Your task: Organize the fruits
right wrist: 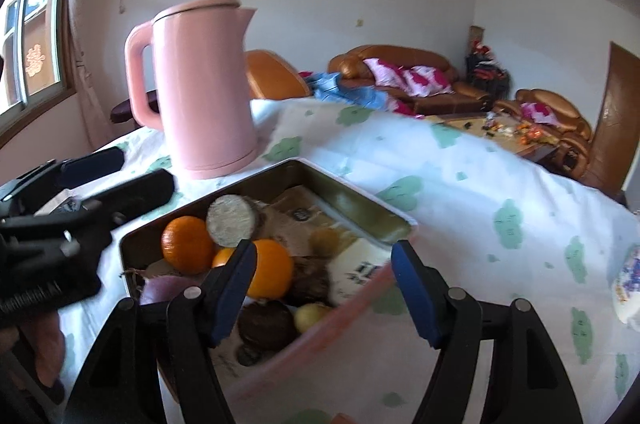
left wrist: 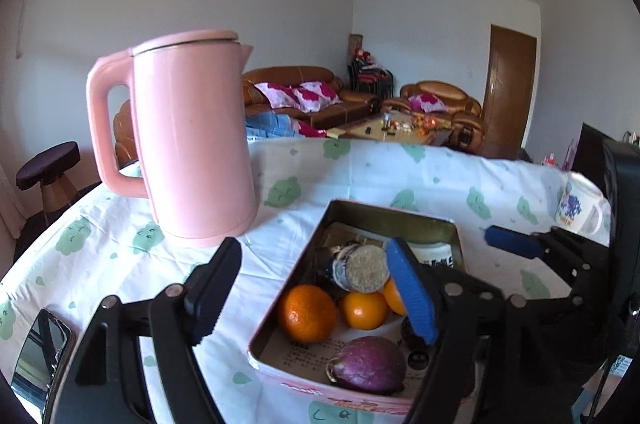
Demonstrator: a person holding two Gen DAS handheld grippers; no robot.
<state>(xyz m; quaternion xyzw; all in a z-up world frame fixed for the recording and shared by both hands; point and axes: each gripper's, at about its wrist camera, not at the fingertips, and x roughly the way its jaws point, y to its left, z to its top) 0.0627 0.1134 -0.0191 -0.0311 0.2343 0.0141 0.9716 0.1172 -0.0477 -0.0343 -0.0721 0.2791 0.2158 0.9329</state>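
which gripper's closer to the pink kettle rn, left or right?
Left. The left gripper hangs open in front of the pink kettle, its left finger just short of the base. The right gripper, also open, sits farther right, across the tin.

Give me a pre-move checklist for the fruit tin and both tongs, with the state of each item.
1. Left tongs empty: ok, the jaws stand open with nothing between the pads.
2. Right tongs empty: ok, open above the tin's near edge, pressing on nothing.
3. Tin flat on the tablecloth: ok.
4. Fruit inside the tin: ok, the oranges and the purple onion lie within its walls.
5. Pink kettle clear of the tin: ok, upright and apart from it, though close to the far corner.
6. Mug clear of the right tongs: cannot tell; it sits at the picture's edge.
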